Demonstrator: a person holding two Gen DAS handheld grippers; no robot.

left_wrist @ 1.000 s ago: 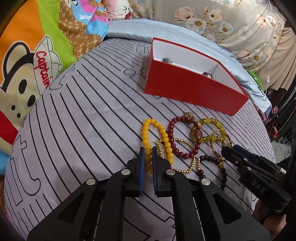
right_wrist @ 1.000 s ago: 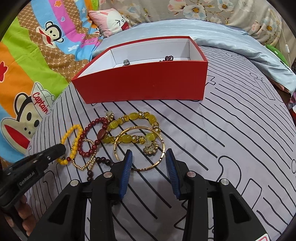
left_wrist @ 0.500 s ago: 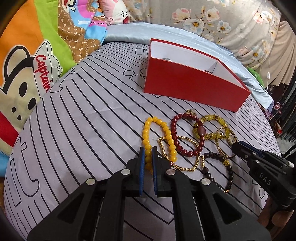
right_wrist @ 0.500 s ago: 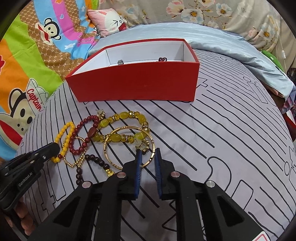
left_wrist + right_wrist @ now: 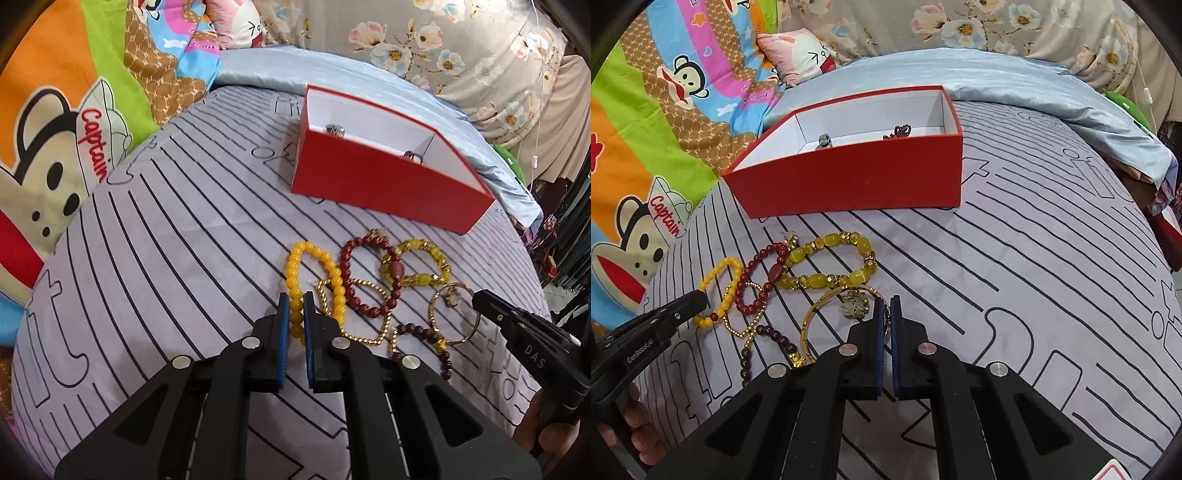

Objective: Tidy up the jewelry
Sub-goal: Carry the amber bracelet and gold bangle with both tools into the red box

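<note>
Bracelets, six on the striped sheet (image 5: 166, 258), two pieces inside one red box (image 5: 849, 184), left gripper (image 5: 295, 310) jaws clenched on yellow bead bracelet (image 5: 295, 273), right gripper (image 5: 885, 310) jaws on gold bangle (image 5: 809, 321)

Two small items in red box (image 5: 849, 184) too small to ID; gold bangle (image 5: 812, 325) partly hidden behind right gripper (image 5: 886, 301) fingers.

The right tool (image 5: 885, 314) is pinched shut on the gold bangle (image 5: 807, 325) at six o'clock. Beaded bracelets (image 5: 827, 258) lie at nine o'clock on the striped bed (image 5: 1034, 277); the red box (image 5: 849, 184) sits toward twelve. The left tool (image 5: 698, 301) grips yellow beads (image 5: 718, 271).
</note>
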